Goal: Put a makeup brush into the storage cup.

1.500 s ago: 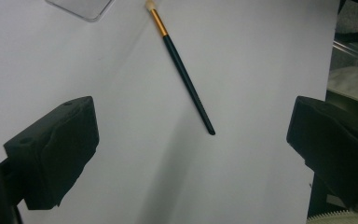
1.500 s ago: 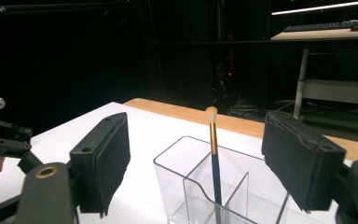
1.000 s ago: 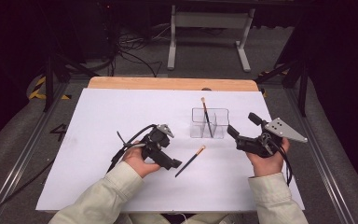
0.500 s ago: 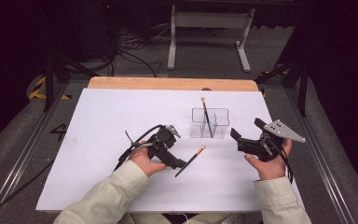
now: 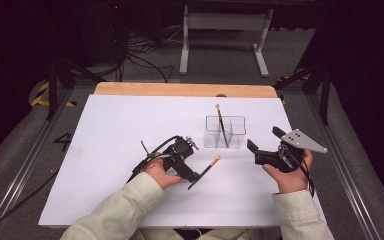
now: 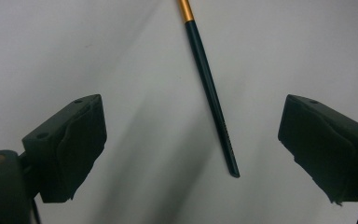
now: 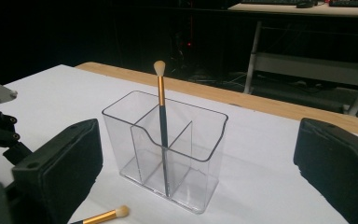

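A black-handled makeup brush (image 5: 206, 170) with a gold ferrule lies flat on the white table. My left gripper (image 5: 196, 176) is open and tilted down over its handle end. In the left gripper view the handle (image 6: 208, 88) lies between the spread jaws, touching neither. A clear divided holder (image 5: 224, 132) stands further back, with a second brush (image 5: 221, 122) upright in it. My right gripper (image 5: 265, 139) hovers open to the right of the holder, holding nothing. It faces the holder (image 7: 168, 154) and its brush (image 7: 161, 102), with the lying brush's tip (image 7: 105, 215) at the bottom edge.
The white tabletop (image 5: 110, 130) has a wooden strip (image 5: 180, 90) along its far edge. Metal rails run down both sides. A grey stand (image 5: 225, 30) and cables are on the dark floor beyond. Cables trail from the left gripper across the table.
My left gripper has moved right and tipped down, so its open jaws now straddle the lying brush's handle. The right gripper has drifted slightly right and stays open.
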A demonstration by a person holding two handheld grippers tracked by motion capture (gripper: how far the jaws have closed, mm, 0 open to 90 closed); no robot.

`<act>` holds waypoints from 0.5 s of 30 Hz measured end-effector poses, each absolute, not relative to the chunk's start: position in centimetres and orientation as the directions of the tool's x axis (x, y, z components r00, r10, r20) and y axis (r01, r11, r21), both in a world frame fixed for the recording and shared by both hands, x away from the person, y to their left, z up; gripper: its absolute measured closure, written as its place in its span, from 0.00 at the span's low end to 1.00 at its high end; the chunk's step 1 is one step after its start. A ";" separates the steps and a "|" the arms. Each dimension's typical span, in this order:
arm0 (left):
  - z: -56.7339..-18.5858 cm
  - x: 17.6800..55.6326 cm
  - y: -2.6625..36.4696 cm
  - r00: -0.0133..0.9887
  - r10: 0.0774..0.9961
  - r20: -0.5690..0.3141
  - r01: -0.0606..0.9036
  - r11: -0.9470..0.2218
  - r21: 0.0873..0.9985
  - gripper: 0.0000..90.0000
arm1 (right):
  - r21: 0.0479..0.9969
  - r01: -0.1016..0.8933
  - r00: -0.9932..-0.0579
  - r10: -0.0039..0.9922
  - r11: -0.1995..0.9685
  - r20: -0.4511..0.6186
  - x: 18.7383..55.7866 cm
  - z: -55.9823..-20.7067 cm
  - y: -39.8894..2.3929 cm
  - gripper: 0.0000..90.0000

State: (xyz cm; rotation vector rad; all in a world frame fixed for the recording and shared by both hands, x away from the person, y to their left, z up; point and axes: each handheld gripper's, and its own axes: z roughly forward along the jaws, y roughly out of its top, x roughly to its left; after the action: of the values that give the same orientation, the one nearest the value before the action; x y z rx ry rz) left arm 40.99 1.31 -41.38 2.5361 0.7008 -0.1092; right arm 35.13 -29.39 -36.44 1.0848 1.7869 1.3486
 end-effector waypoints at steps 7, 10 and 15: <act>-41.9 40.9 0.5 0.847 0.496 -0.189 0.528 -0.745 0.408 0.14 | 0.961 0.235 -0.471 0.882 0.142 -0.015 35.0 -36.3 -29.4 0.14; -42.0 40.9 0.3 0.848 0.498 -0.182 0.526 -0.749 0.404 0.17 | 0.961 0.235 -0.471 0.882 0.146 -0.019 35.0 -36.3 -29.4 0.16; -42.3 40.8 -0.3 0.843 0.509 -0.174 0.534 -0.757 0.377 0.24 | 0.960 0.237 -0.475 0.880 0.151 -0.021 35.1 -36.3 -29.4 0.18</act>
State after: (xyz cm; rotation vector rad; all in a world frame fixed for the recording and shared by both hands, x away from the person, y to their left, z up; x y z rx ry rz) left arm 40.83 -0.32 -42.32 2.6044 0.7738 -0.0842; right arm 35.06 -29.38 -36.34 1.0652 1.8196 1.3464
